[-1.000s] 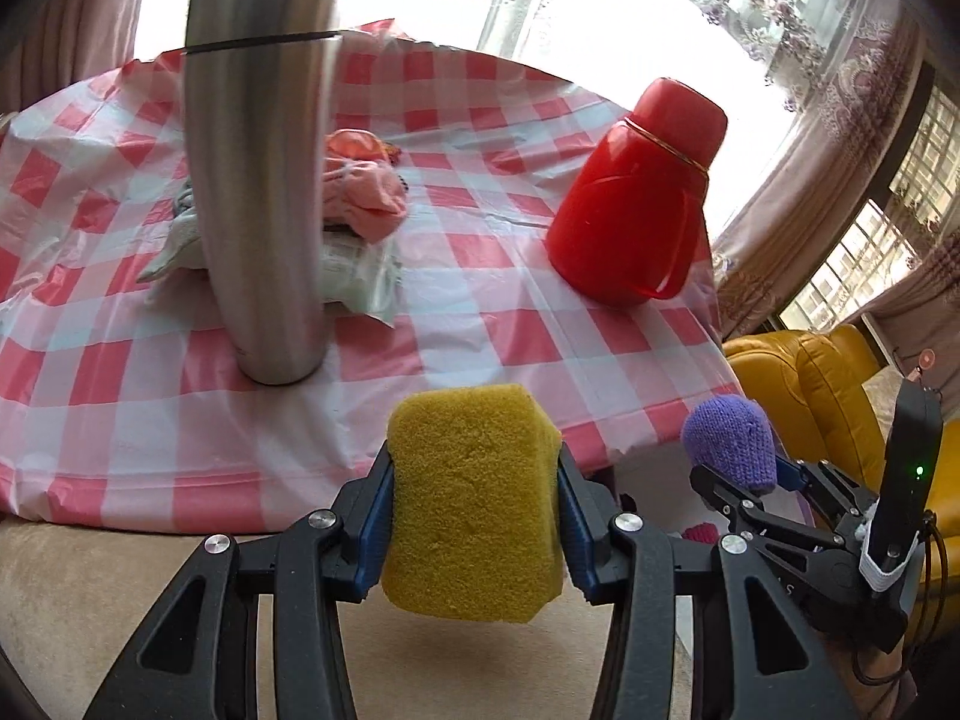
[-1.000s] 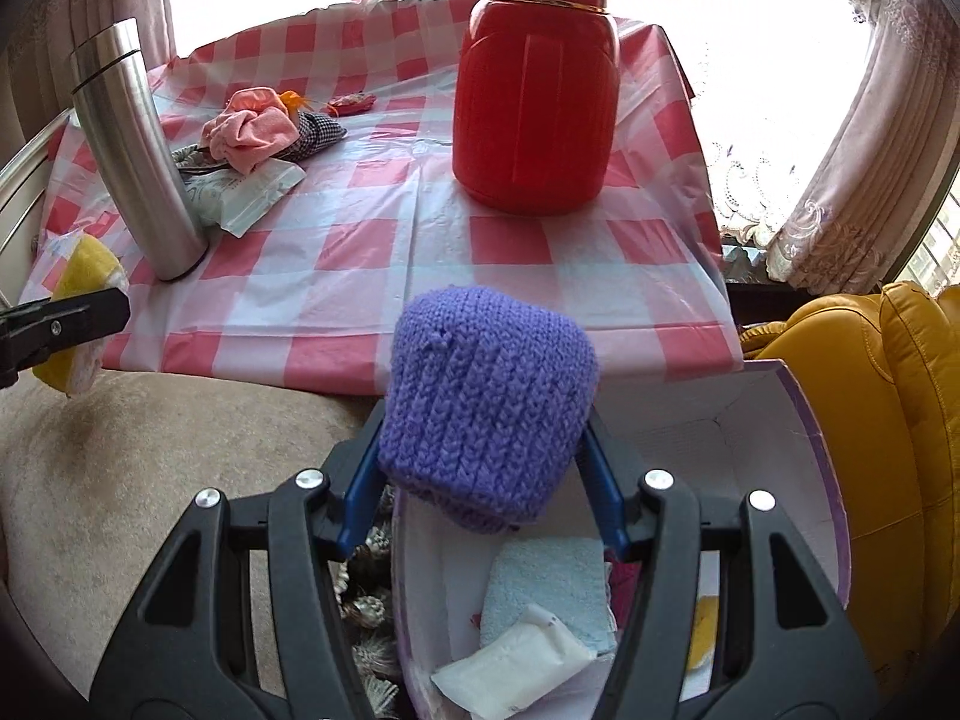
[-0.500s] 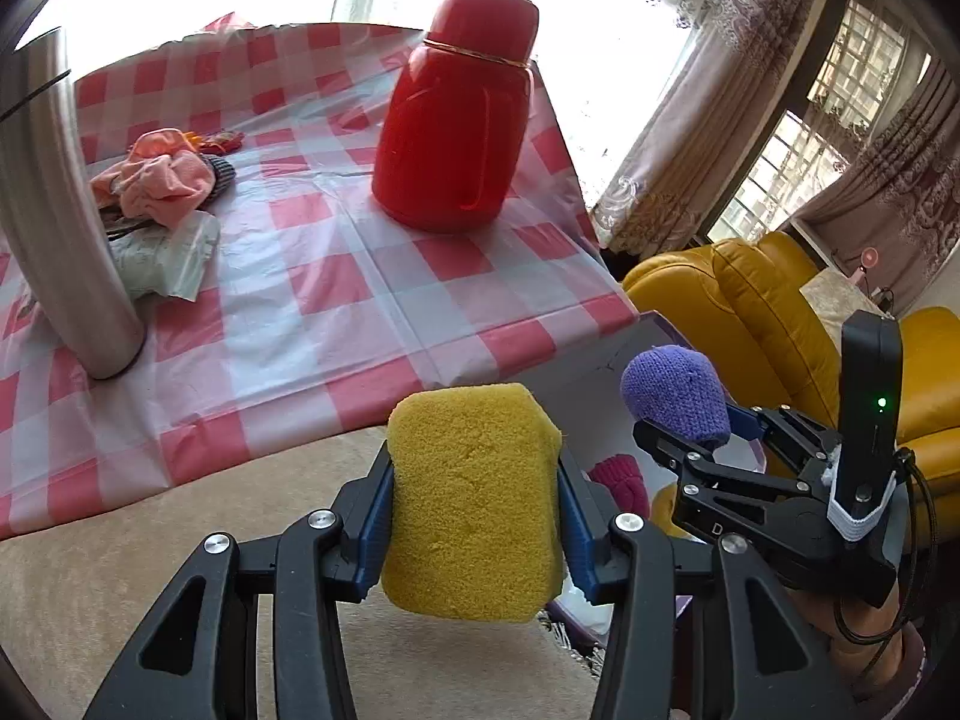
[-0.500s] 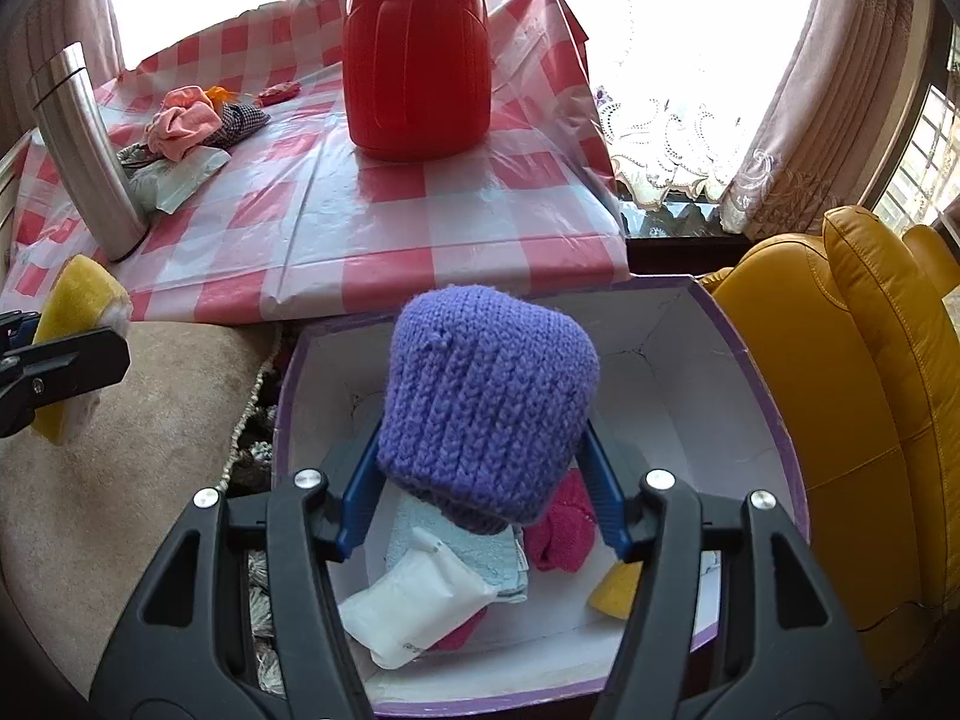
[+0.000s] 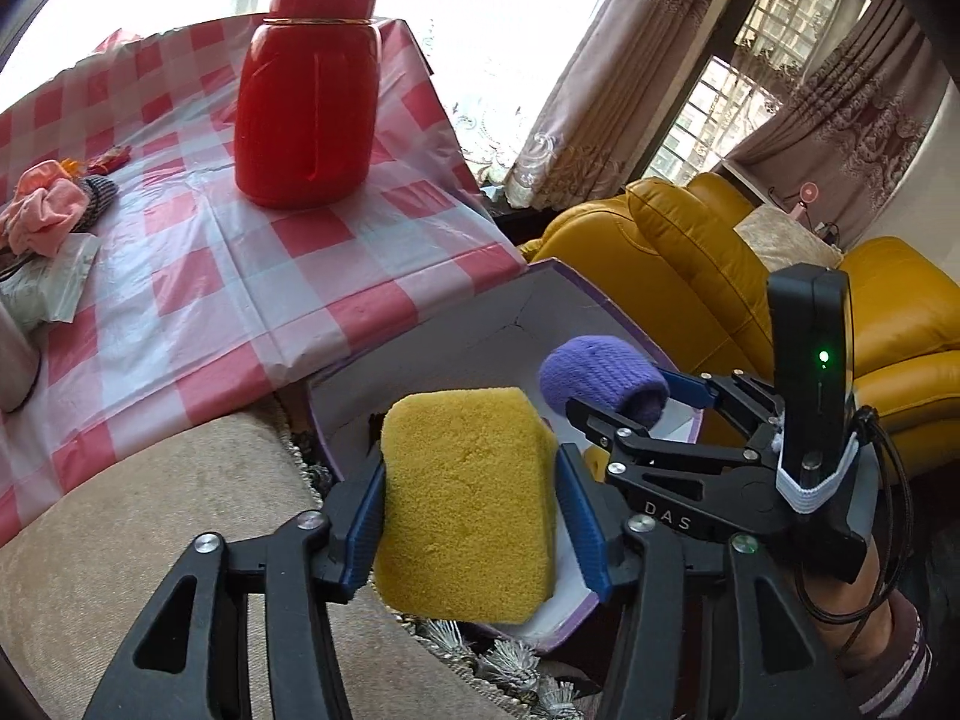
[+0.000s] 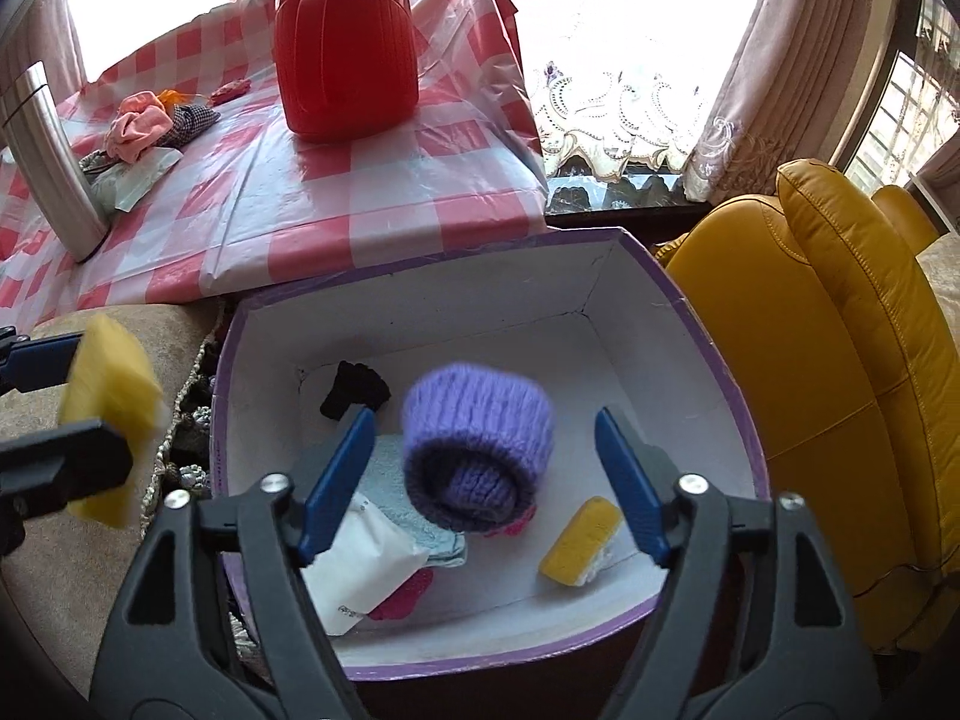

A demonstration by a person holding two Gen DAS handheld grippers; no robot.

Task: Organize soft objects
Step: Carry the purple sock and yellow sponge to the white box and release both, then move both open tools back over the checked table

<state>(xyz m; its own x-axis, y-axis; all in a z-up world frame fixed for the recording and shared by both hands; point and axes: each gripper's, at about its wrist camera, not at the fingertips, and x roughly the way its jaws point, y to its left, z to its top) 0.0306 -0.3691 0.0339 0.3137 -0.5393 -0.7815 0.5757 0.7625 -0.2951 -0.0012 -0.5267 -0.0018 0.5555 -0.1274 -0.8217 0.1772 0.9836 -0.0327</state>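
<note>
The right tool (image 6: 480,480) hangs over an open purple-rimmed box (image 6: 690,324) with a white inside. Its jaws have just been opening and now stand wide, both blue pads clear of the purple knitted hat (image 6: 477,450), which shows blurred and tilted between them, its opening turned toward the camera, released above the box's contents. In the box lie a light blue cloth (image 6: 414,516), a white packet (image 6: 366,570), a pink item (image 6: 405,597) partly under them, a black item (image 6: 354,390) by the far left corner and a yellow sponge (image 6: 579,543) toward the right side.

The left tool (image 5: 468,510) sits at the box's left edge, over a beige cushion (image 5: 150,516) with tassels. Its jaws have also just been opening; the big yellow sponge (image 5: 465,504) is between them. The left pad lies against the sponge's side, while a narrow gap shows between the sponge and the right pad, so the grip looks loosened; whether the sponge is truly free I cannot tell.

Behind, the surface under a red-and-white checked cloth (image 6: 336,204) carries a red jug (image 6: 345,48), a steel flask (image 6: 48,162) at the left and a small heap with a pink cloth (image 6: 138,129) on a white packet. A yellow leather sofa (image 6: 840,372) stands just right of the box, with curtains (image 5: 600,90) and a window beyond.
</note>
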